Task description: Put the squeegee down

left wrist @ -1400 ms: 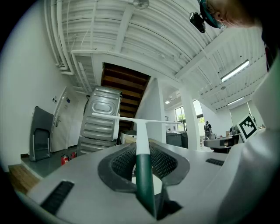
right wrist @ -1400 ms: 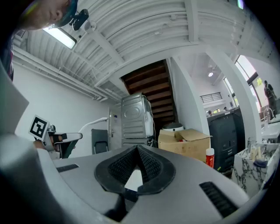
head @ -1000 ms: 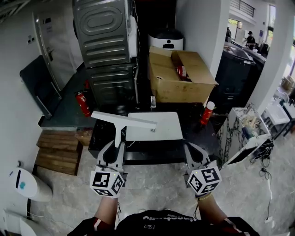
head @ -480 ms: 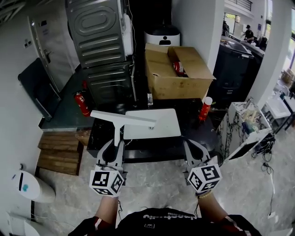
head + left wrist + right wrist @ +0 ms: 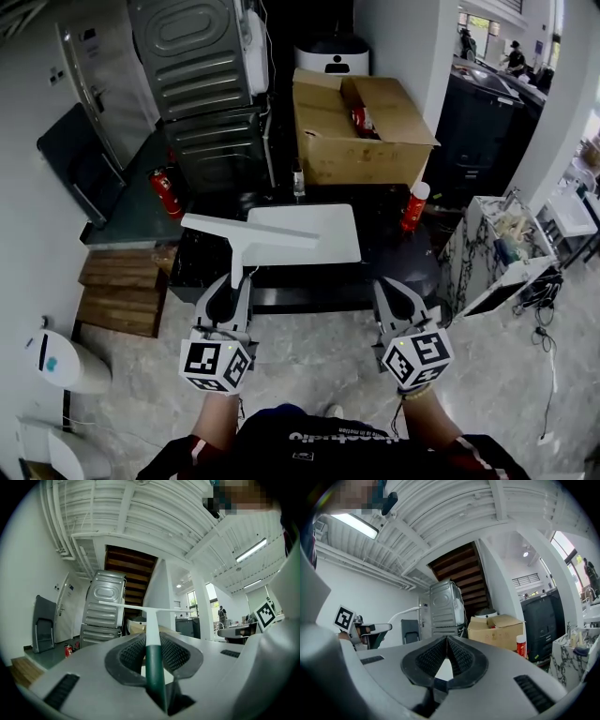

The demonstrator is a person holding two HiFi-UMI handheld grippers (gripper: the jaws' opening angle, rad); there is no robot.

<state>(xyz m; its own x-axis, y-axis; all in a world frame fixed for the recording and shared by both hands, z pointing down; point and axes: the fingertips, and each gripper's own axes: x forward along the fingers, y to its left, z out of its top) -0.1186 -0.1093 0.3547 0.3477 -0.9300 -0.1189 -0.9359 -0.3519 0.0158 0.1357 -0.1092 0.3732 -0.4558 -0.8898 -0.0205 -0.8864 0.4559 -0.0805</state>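
View of a storage corner, from largest item to smallest. A grey ribbed metal appliance (image 5: 192,56) stands at the far left, with an open cardboard box (image 5: 361,127) to its right. Nearer lies the low dark table (image 5: 398,258), which carries a white flat panel (image 5: 319,232). A red fire extinguisher (image 5: 166,192) stands on the floor at the far left of the table, and a red-and-white spray can (image 5: 411,206) stands at its far right. The squeegee (image 5: 248,232) is held in the air over the near-left part of the table. Its white blade bar lies crosswise, its right end above the panel's left edge, and it appears clear of the surface. The left tongs (image 5: 234,278) are clamped on the squeegee's green handle, which runs straight out between the pads in the left gripper view (image 5: 152,637). The right tongs (image 5: 387,283) are closed, pads meeting at the tips with nothing between them (image 5: 446,639). To do the step in hand well, bring the squeegee down with the blade bar level so that both ends land together, choosing the panel or bare tabletop well short of the can. Release only once blade and handle rest on the surface. Then draw the left tongs straight back along the handle so that it is not dragged. The right tongs are best kept aside.
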